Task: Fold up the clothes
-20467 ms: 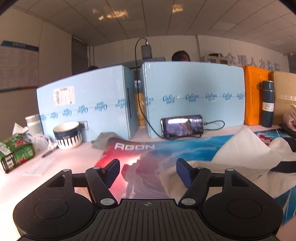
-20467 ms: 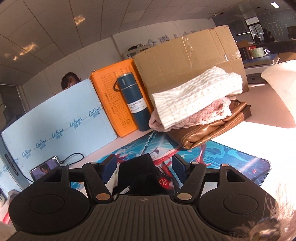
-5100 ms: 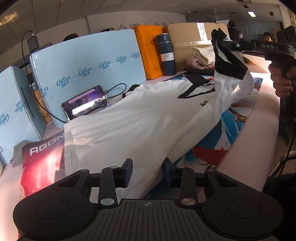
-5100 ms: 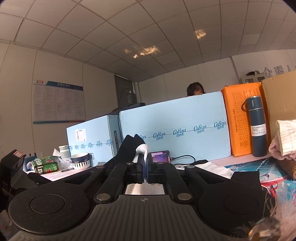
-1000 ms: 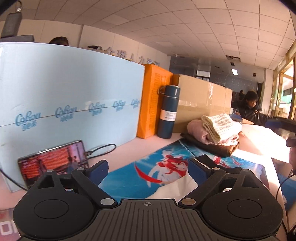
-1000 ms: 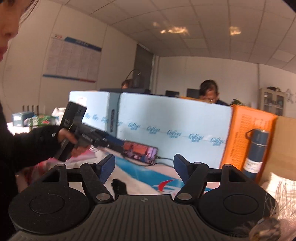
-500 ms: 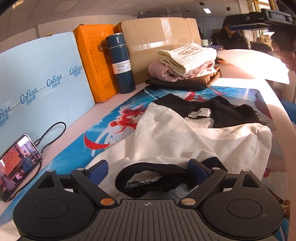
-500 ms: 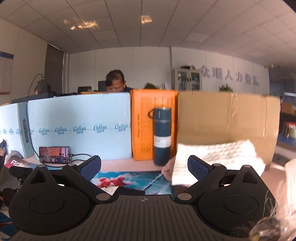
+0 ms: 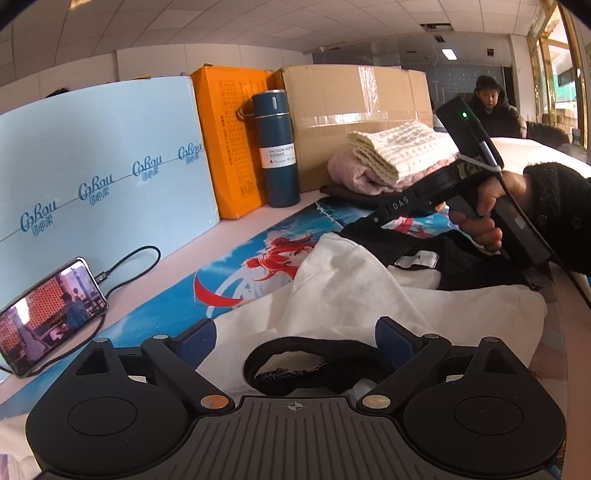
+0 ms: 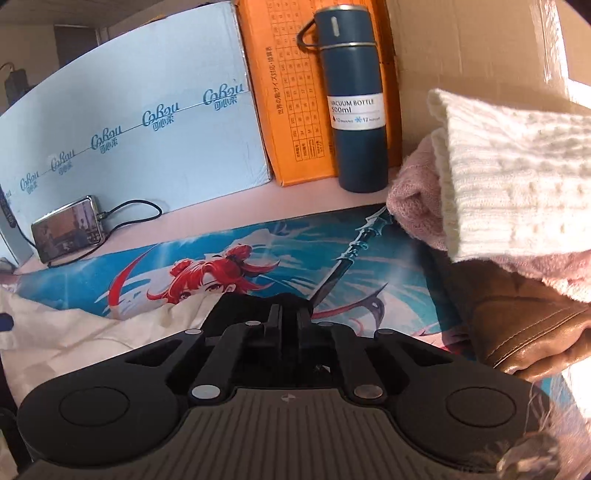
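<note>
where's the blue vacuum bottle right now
The blue vacuum bottle stands upright at the back of the table in both views, in front of where the orange box meets the cardboard box, left of the pile of folded knitwear.

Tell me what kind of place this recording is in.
Most likely a shared office. There is a grid ceiling with panel lights, and a desk carrying a printed desk mat, a charging phone and stacked boxes.
</note>
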A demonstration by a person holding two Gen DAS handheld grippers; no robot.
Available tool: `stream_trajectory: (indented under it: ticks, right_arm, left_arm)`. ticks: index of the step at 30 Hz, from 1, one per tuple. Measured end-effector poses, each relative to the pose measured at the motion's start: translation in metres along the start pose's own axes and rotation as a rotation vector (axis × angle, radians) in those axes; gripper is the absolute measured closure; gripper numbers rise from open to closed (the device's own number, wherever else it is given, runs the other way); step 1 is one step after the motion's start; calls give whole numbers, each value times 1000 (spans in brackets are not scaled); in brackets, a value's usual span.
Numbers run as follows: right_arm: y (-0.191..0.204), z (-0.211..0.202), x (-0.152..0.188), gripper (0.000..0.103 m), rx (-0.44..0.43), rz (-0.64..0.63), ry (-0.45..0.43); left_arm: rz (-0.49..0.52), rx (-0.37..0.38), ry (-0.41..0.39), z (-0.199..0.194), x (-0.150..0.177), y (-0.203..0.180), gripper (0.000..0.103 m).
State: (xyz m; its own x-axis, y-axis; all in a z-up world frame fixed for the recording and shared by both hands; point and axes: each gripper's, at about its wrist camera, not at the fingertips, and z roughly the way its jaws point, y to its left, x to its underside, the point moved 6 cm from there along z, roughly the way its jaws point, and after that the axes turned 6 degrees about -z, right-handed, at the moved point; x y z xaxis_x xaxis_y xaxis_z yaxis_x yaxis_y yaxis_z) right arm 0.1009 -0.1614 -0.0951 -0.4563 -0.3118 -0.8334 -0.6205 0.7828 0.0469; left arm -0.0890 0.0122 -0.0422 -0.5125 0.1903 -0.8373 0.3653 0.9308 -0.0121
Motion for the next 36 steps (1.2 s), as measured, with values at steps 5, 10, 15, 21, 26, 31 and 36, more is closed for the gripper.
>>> stream_trajectory:
  ticks: [5,10,15,21,26,31,36]
  right_arm:
    - [-8,2,2,98,128,-61,28]
    - [-9,-3,-3,91,172,-69,9]
    - [1,-51,-14,45,199,-87,-140]
    - [60,-102,-15,21,65,-198,-277]
    - [139,-107,-9,18,-100,-290,-297]
    - [230,-114,7,16,-265,-412,-308]
    - [321,-123,39,17,-440,-568,-250]
  left_arm:
    - [-28,52,-2,-2,0,-4,8]
    - [1,51,46,-1,10,-10,7]
    - [-52,-5,-69,-51,2,22,7]
    - [-233,-411,-181,-124,9,134,6]
    - [-388,-625,-142,-141,30,219,6]
    - [-381,-515,-6,-108,52,253,6]
    - [-497,-356,-58,-102,68,261,7]
